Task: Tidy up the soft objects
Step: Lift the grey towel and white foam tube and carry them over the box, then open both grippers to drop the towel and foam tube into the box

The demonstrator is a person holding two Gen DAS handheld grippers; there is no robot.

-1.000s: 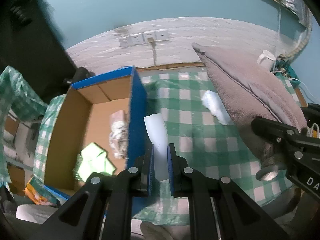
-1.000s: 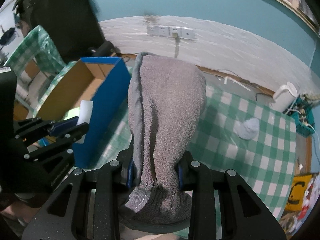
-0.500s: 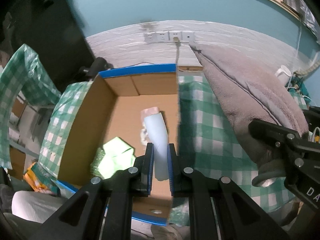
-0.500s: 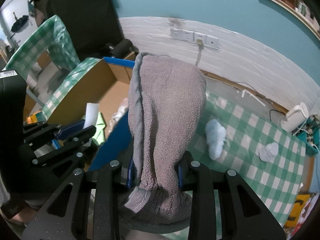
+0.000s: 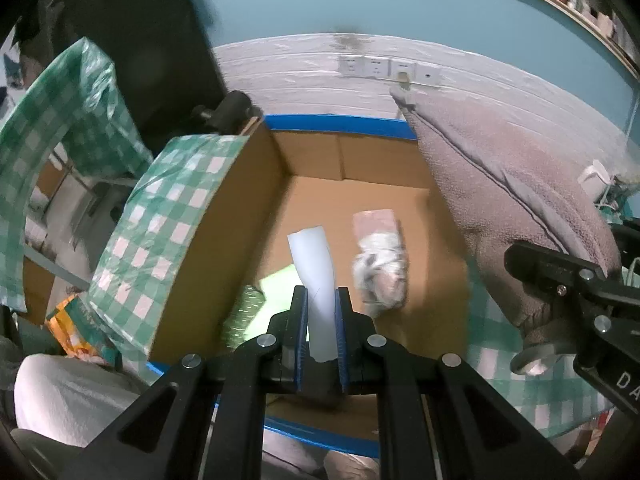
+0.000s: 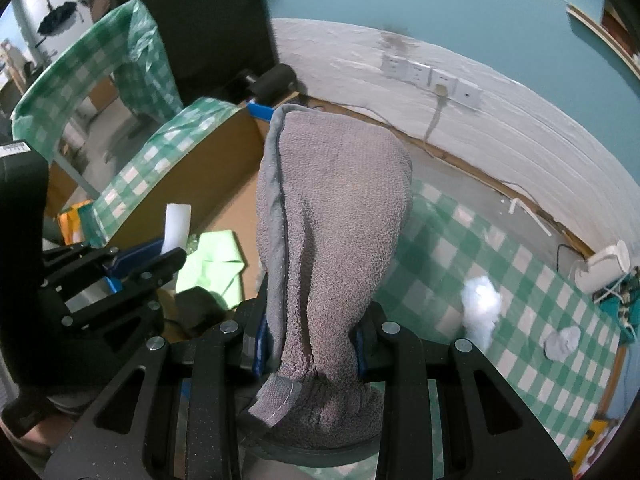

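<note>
My left gripper point(image 5: 322, 312) is shut on a white foam strip point(image 5: 314, 276) and holds it above the open cardboard box point(image 5: 360, 168) with blue edges. Inside the box lie a green cloth point(image 5: 276, 284) and a pink-white wrapped bundle point(image 5: 380, 260). My right gripper point(image 6: 310, 332) is shut on a grey slipper point(image 6: 332, 216), held upright beside the box's right wall. The slipper point(image 5: 512, 200) also shows in the left wrist view. The left gripper point(image 6: 144, 258) with the foam strip point(image 6: 176, 226) shows in the right wrist view.
A green checked tablecloth point(image 6: 520, 320) covers the table right of the box. On it lie a white fluffy wad point(image 6: 482, 304) and a smaller grey-white wad point(image 6: 562, 342). A white kettle point(image 6: 604, 266) stands at the far right. A wall with sockets point(image 6: 430, 76) lies behind.
Both grippers have moved left. My left gripper with the foam strip went from over the tablecloth beside the box to over the box's inside. The slipper followed alongside.
</note>
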